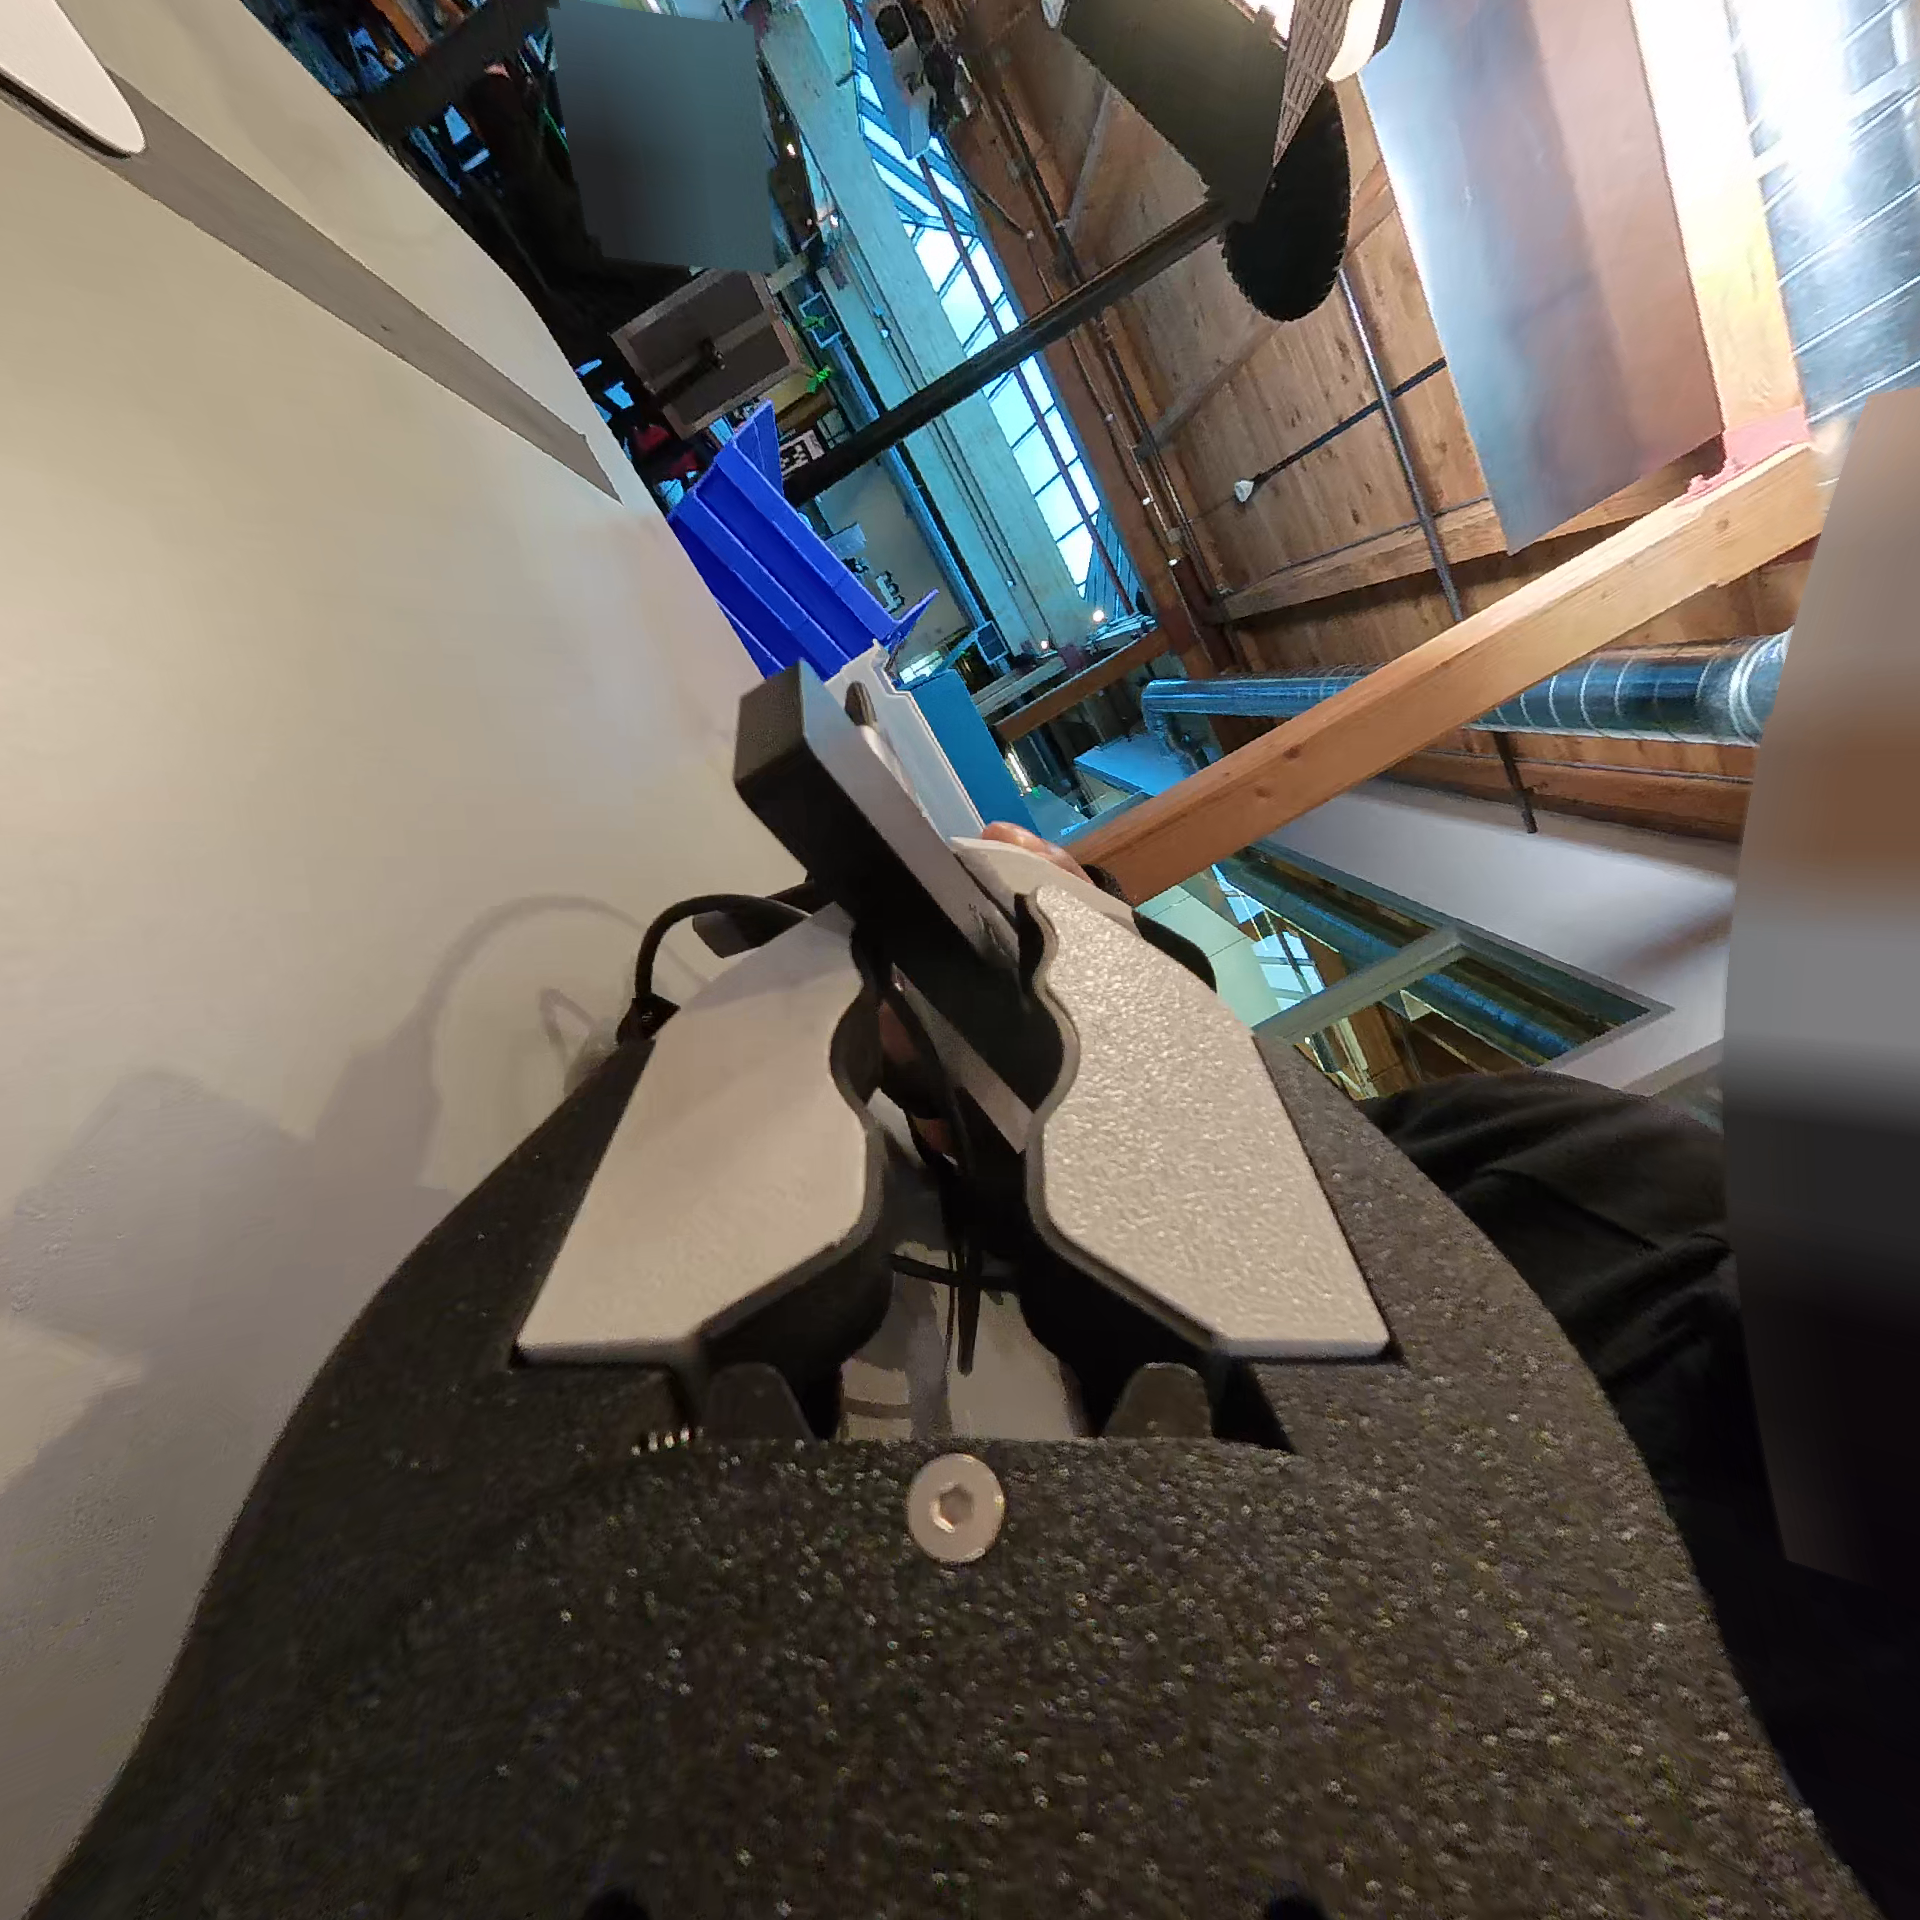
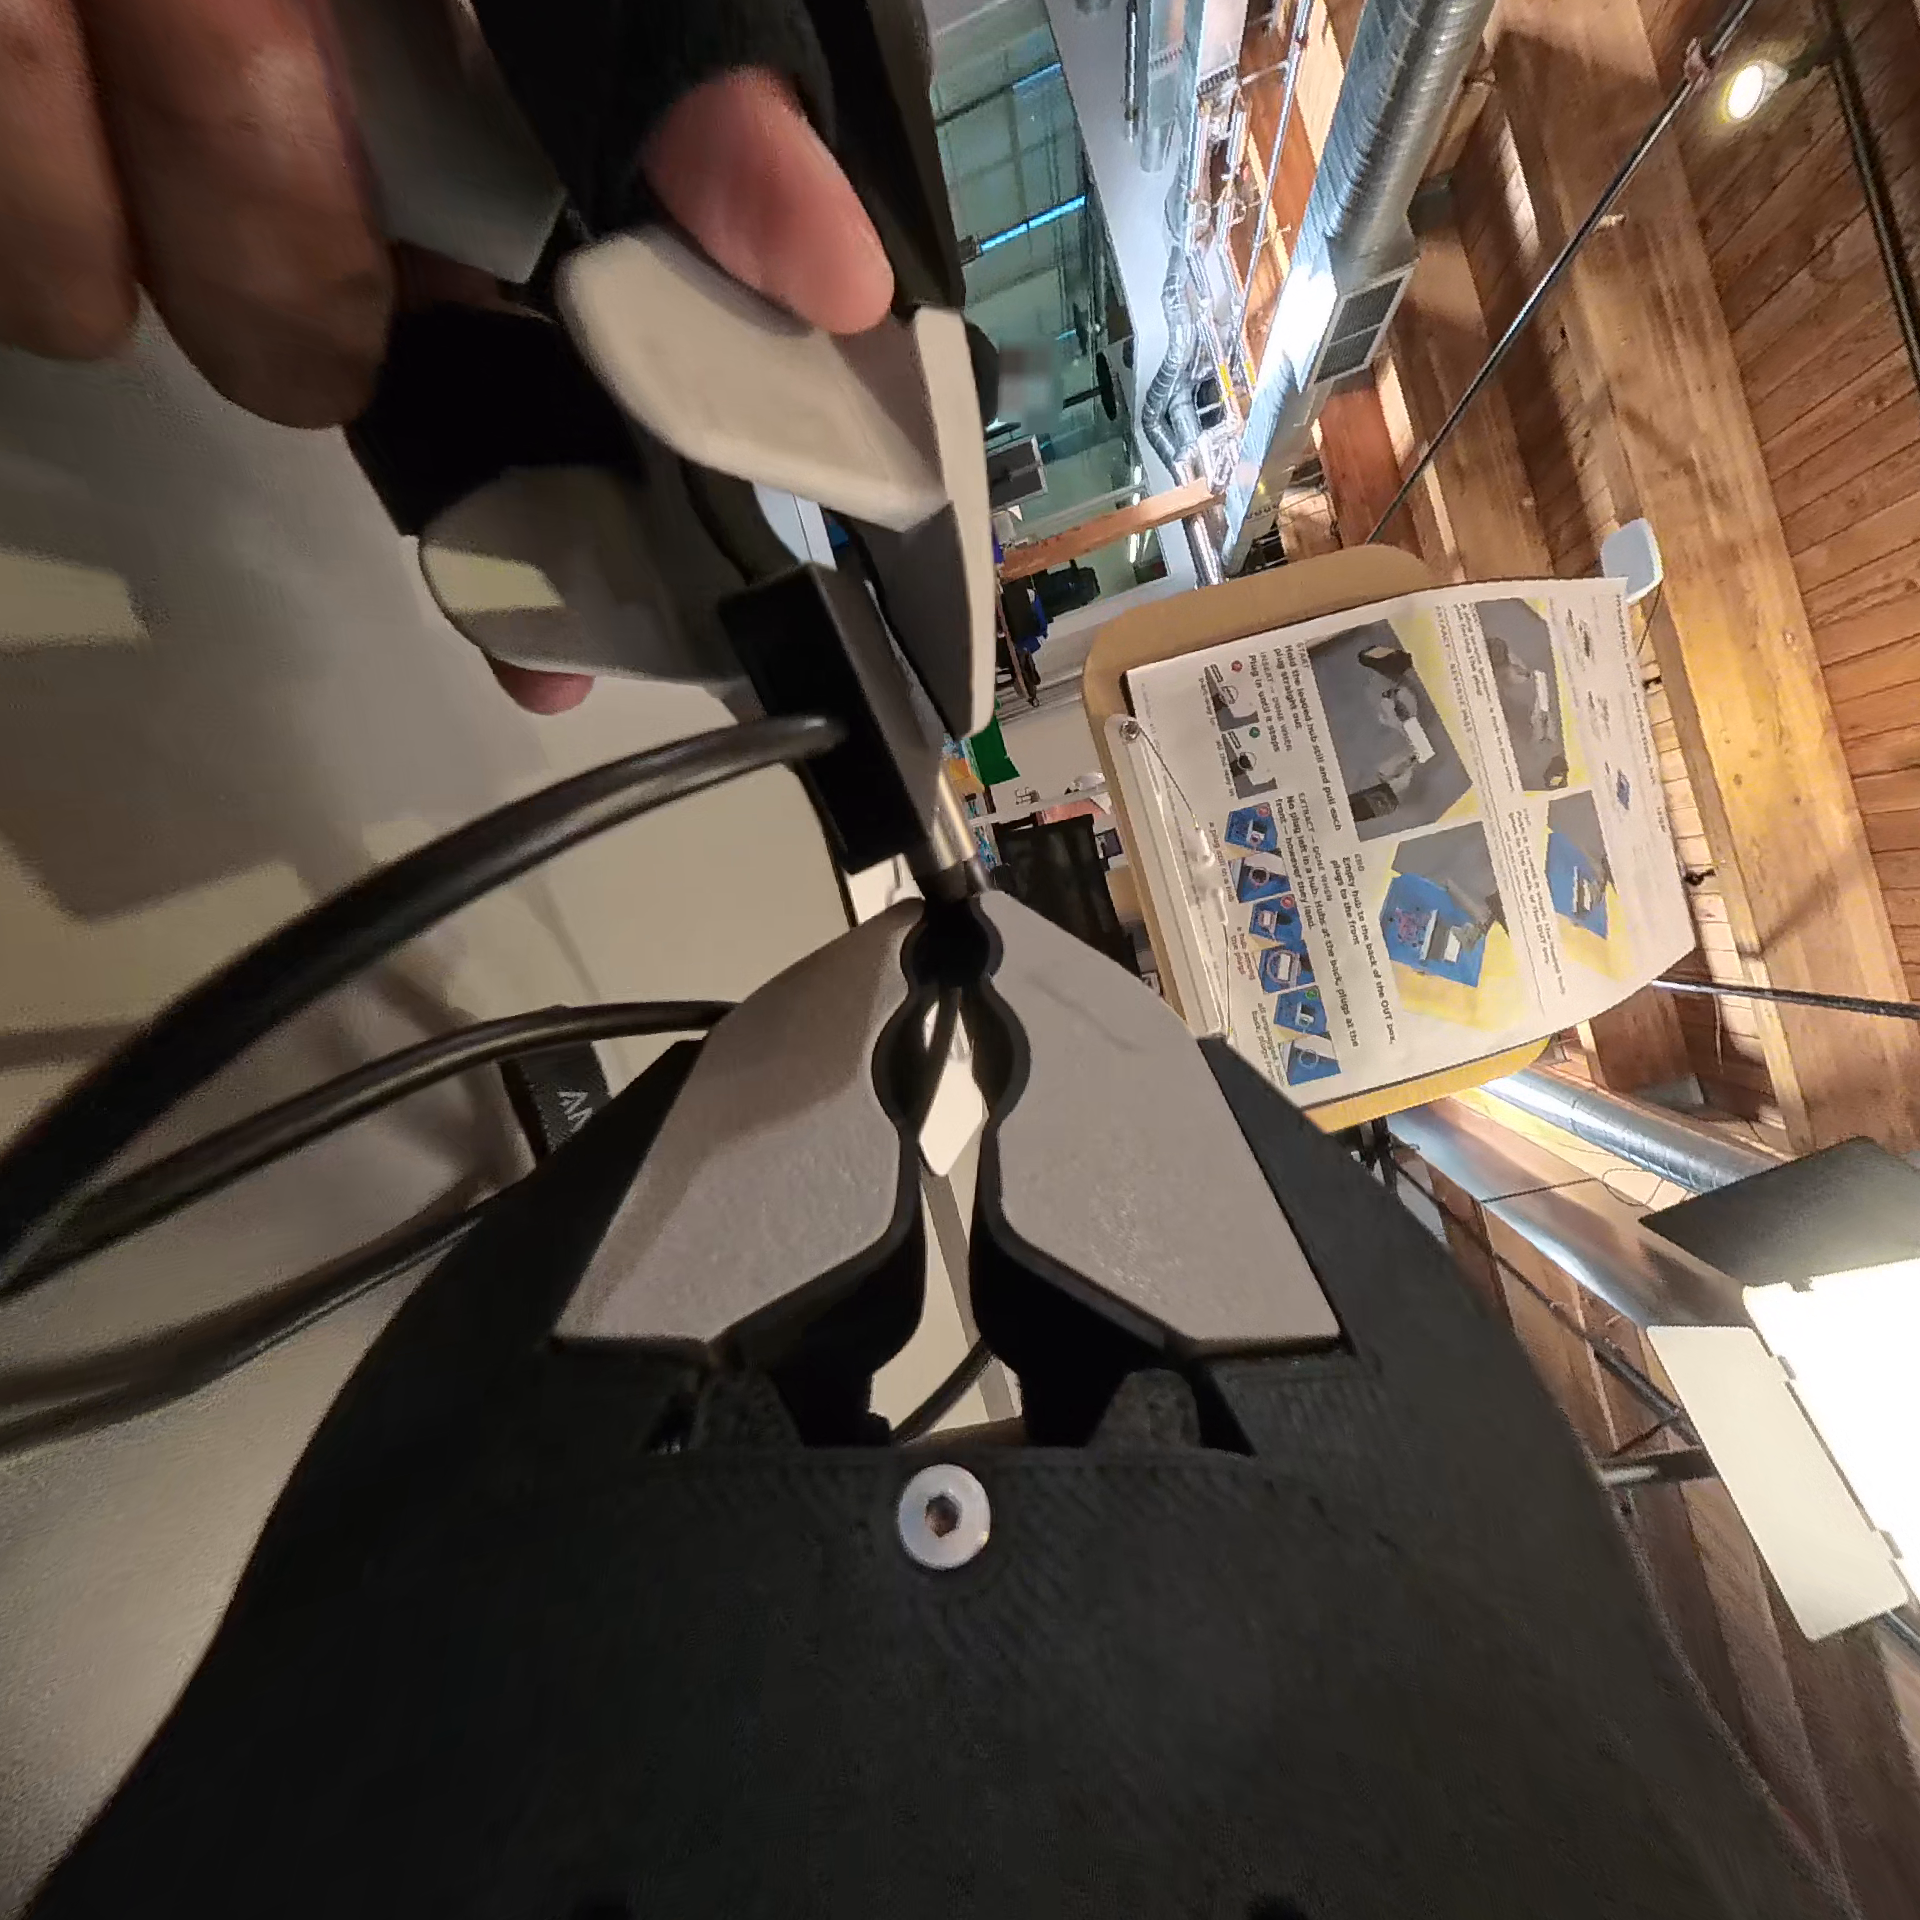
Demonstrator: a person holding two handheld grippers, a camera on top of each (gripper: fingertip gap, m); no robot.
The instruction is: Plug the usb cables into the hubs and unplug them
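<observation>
Blue plastic bins [image 1: 774,566] behind white table [image 1: 312,623]; illustrated instruction sheet [image 2: 1434,831] on clipboard; wooden wall [image 2: 1714,416]

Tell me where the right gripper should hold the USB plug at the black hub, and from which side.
Grip the USB plug on its dark moulded body, just behind the metal shell. Come in along the plug's axis, from the cable end opposite the hub. That is about where the right gripper sits now; the left gripper holds the hub.

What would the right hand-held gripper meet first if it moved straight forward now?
Probably the black USB hub, directly ahead of the right hand-held gripper, which is shut on a USB plug at the hub's edge.
</observation>
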